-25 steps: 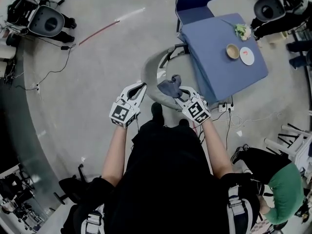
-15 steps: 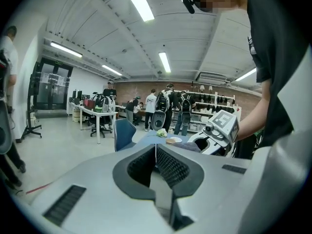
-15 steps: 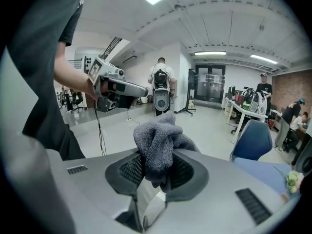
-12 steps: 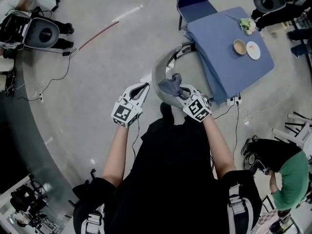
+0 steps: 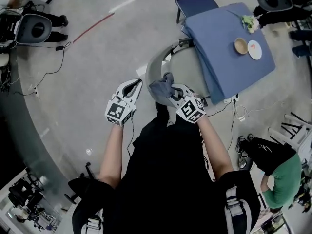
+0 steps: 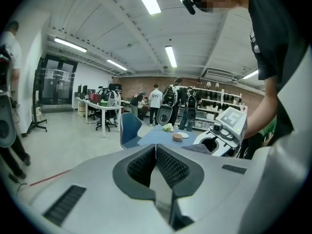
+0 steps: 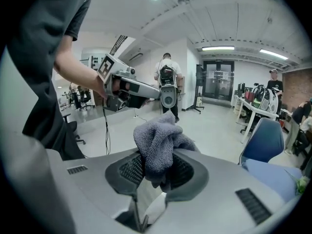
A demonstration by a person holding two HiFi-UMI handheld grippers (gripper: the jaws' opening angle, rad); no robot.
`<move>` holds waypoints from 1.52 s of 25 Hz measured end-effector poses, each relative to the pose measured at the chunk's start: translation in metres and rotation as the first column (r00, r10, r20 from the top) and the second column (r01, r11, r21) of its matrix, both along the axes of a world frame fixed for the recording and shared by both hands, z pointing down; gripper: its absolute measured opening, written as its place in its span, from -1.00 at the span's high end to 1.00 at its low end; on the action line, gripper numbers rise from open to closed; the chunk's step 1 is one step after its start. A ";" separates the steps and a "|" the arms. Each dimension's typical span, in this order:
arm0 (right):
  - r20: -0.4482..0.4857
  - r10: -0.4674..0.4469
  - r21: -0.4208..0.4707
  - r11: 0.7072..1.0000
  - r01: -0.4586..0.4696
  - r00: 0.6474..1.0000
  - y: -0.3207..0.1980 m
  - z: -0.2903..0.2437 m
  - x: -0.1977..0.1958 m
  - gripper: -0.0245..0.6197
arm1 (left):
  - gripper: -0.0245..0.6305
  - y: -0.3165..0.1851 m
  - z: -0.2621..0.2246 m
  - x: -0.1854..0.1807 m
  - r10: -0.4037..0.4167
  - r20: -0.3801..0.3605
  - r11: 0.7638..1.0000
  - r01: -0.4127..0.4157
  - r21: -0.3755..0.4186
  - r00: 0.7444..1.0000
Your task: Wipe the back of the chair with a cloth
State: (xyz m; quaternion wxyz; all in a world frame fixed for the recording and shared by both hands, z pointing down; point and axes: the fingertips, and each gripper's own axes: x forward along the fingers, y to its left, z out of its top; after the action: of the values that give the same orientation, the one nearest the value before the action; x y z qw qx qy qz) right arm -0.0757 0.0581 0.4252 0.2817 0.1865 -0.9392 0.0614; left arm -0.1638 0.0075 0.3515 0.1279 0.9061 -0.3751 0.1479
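Observation:
The chair's grey curved back [image 5: 150,66] stands just ahead of me in the head view. A crumpled grey cloth [image 5: 160,87] rests against its near end, and my right gripper [image 5: 170,89] is shut on that cloth. In the right gripper view the cloth [image 7: 157,145] bulges up from between the jaws of the right gripper [image 7: 157,168]. My left gripper [image 5: 139,82] hovers to the left of the chair's back, apart from it. It is shut with nothing between its pads [image 6: 168,167]. The left gripper view shows the left gripper [image 6: 156,148] aimed level across the room.
A table under a blue cover [image 5: 222,57] stands right of the chair, with a bowl [image 5: 240,46] and a plate [image 5: 254,49] on it. A blue chair [image 5: 195,1] is behind it. Cables [image 5: 51,72] lie on the floor at the left. A person in green [image 5: 280,179] crouches at the lower right.
My right gripper with the cloth has shifted a little left along the chair's back. The left gripper moved left with it and stays shut.

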 end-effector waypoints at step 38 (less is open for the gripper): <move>0.093 0.003 -0.219 0.976 0.017 0.996 -0.146 0.172 -0.055 0.55 | 0.84 -0.080 0.165 -0.005 -0.201 0.002 0.963 0.198 -0.182 0.980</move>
State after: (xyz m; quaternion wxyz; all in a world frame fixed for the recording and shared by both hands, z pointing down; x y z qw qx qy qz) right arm -0.1309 -0.0877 0.5969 0.2571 0.1479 -0.9393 0.1724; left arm -0.1686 -0.0723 0.5165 0.2269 0.8496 -0.4482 0.1603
